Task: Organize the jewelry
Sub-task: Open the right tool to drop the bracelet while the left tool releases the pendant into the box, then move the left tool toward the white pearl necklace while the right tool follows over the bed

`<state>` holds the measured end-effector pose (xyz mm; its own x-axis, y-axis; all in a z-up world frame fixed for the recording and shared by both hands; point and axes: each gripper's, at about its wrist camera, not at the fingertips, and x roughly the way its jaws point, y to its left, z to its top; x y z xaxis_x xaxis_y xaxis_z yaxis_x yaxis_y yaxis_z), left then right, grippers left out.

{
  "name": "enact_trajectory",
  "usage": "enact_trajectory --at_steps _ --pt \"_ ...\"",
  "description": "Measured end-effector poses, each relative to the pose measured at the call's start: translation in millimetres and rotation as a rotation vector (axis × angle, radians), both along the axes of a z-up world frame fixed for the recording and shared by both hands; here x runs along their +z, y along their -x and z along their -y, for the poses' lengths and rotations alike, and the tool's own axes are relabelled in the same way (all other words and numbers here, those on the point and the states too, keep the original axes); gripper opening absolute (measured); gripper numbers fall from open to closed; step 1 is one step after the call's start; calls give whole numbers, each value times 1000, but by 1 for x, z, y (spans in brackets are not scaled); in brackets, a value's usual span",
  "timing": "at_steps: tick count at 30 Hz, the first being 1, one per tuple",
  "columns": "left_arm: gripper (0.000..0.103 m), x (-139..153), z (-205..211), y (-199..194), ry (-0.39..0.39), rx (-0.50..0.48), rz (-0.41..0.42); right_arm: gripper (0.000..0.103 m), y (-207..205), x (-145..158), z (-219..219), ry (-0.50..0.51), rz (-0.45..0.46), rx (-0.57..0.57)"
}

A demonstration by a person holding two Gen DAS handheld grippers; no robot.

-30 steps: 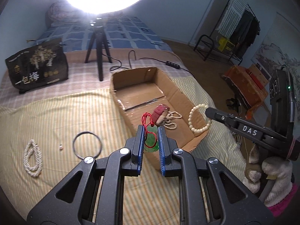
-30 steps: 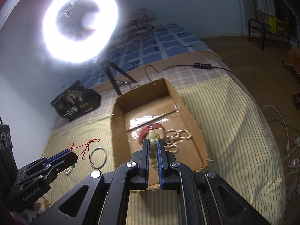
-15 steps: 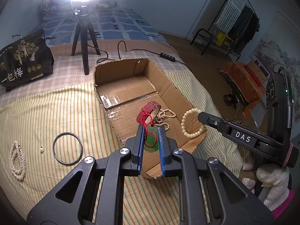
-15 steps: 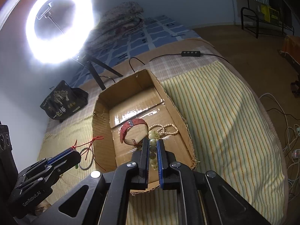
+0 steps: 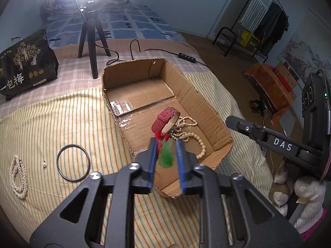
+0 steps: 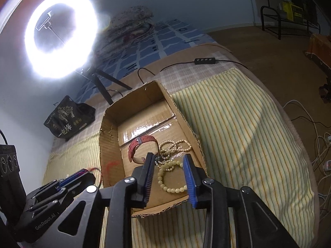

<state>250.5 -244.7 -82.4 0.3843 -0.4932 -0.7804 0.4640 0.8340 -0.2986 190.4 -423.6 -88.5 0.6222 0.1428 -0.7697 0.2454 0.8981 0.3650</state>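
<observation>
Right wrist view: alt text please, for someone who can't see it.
The right claw is opening above a cardboard box on a striped bedspread, a cream bead bracelet lying between its pads. A red watch and pearl strands lie behind; a ring light glares upper left.

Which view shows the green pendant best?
Left wrist: the green pendant sits centre frame, blurred, between the opening jaws of the left gripper. Right wrist shows only its red cord by the cardboard box.
</observation>
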Motion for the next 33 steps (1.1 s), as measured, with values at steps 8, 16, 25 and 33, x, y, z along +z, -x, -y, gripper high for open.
enact_trajectory --at_steps 8,16,25,33 --pt "32 3 -3 6 -30 -3 29 54 5 11 -5 44 24 -20" --pt "32 13 -28 10 -71 30 85 77 7 16 -12 101 25 -36" --pt "32 22 -80 6 -111 104 128 91 7 31 -38 178 58 -37" --pt "45 32 -135 5 -134 167 167 103 4 41 -69 215 75 0"
